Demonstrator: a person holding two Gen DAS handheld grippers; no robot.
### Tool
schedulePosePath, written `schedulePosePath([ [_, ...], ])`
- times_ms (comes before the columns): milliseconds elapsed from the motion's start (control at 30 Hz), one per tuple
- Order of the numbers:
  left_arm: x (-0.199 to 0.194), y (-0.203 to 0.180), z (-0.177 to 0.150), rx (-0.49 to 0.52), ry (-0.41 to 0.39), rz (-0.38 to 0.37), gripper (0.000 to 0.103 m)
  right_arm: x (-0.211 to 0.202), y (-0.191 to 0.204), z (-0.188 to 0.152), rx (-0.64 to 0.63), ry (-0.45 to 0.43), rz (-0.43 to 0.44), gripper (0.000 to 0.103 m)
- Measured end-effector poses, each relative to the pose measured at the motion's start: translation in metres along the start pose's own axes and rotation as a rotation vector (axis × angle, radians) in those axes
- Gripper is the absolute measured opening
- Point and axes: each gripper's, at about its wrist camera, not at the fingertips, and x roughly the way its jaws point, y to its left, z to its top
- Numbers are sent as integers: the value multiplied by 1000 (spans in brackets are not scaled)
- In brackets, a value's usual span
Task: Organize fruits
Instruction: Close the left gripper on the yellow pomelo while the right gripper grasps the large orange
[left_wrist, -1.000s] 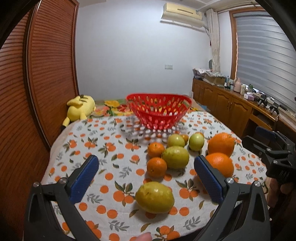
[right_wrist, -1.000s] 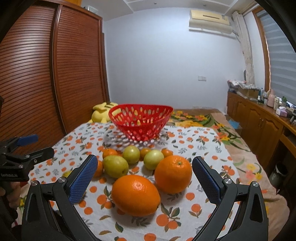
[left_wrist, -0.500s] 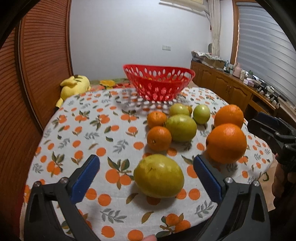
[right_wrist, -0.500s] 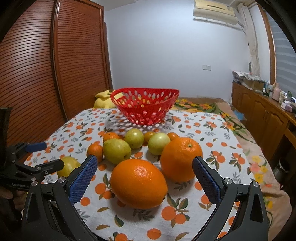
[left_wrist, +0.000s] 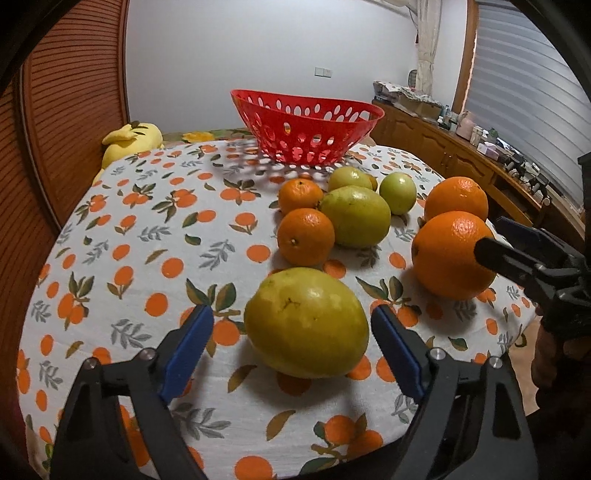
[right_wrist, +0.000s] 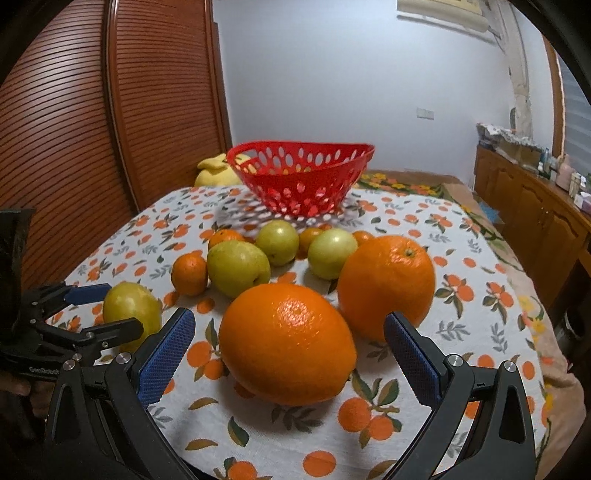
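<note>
My left gripper (left_wrist: 291, 345) is open with its blue pads on either side of a large yellow-green fruit (left_wrist: 306, 323) lying on the tablecloth, not touching it. My right gripper (right_wrist: 290, 343) is open around a big orange (right_wrist: 288, 343), also lying on the cloth. A second big orange (right_wrist: 386, 286) sits just behind it. Small oranges (left_wrist: 306, 236) and green fruits (left_wrist: 356, 216) lie in a cluster mid-table. The empty red perforated basket (left_wrist: 306, 129) stands at the far side. Each gripper shows in the other's view: the right one (left_wrist: 517, 251), the left one (right_wrist: 85, 314).
The table wears a white cloth with an orange print (left_wrist: 147, 229). A yellow plush toy (left_wrist: 129, 138) lies at the far left edge. A wooden slatted door (right_wrist: 74, 147) stands to the left, and wooden cabinets (right_wrist: 535, 210) run along the right wall.
Both grippers have moved forward and down toward the table. The yellow-green fruit now sits between the left pads, and the big orange between the right pads.
</note>
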Motion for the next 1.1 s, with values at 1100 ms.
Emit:
schedulePosePath([
  [1100, 1, -3, 3, -15, -6, -71, 68, 40, -1, -11, -39, 117, 48, 92],
])
